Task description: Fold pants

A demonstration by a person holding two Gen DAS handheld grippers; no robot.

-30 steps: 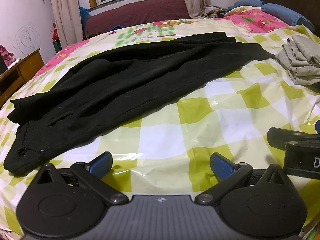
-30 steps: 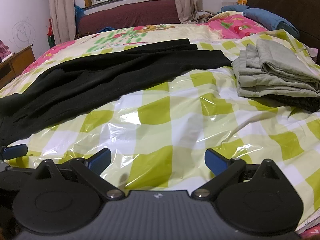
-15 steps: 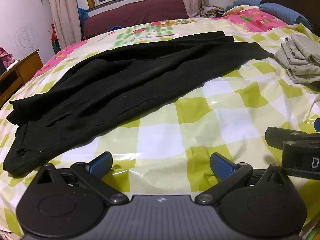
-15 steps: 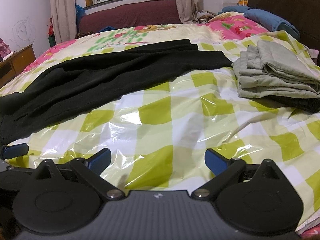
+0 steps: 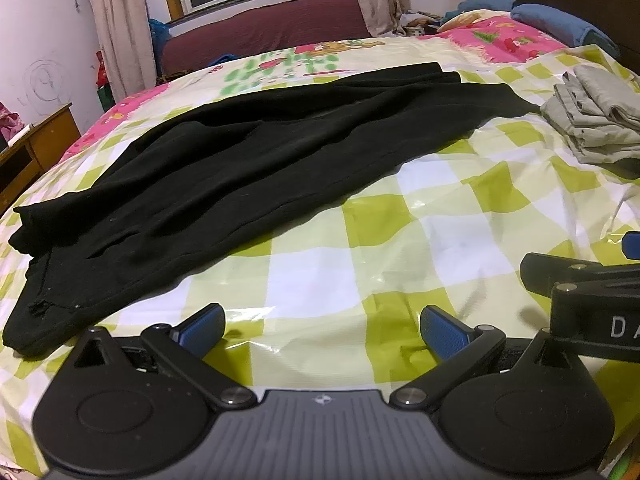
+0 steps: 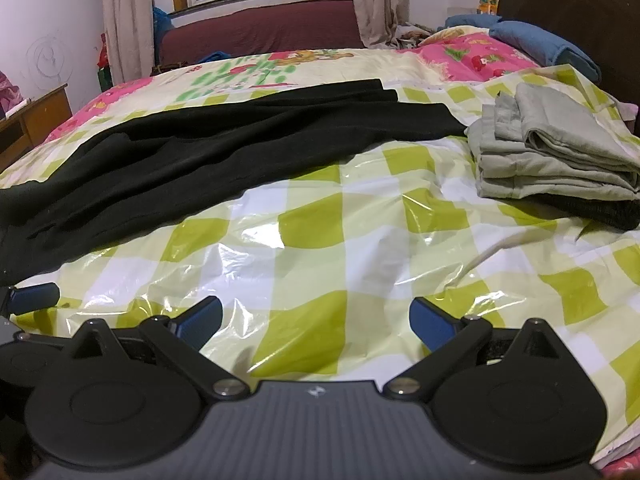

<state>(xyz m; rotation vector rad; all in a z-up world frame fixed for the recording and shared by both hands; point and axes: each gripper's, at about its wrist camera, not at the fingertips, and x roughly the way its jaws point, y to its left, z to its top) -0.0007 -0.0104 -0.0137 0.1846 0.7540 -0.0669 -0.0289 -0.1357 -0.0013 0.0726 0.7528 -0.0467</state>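
Black pants (image 5: 256,160) lie spread out lengthwise across the bed, waist end at the near left, legs running to the far right; in the right wrist view the pants (image 6: 208,156) fill the left half. My left gripper (image 5: 322,330) is open over the green-checked plastic sheet (image 5: 360,240), just short of the pants' near edge. Open too, my right gripper (image 6: 316,318) hovers above the checked sheet (image 6: 320,224) with nothing between its fingers. The right gripper's body (image 5: 580,296) shows at the right edge of the left wrist view.
A stack of folded grey clothes (image 6: 556,152) sits on the bed at the right, with a dark garment under it. Blue pillows (image 6: 536,44) and a dark headboard are at the far right. A wooden cabinet (image 5: 36,148) stands left of the bed.
Both grippers have barely moved; the left view has crept slightly closer to the pants. Both stay open.
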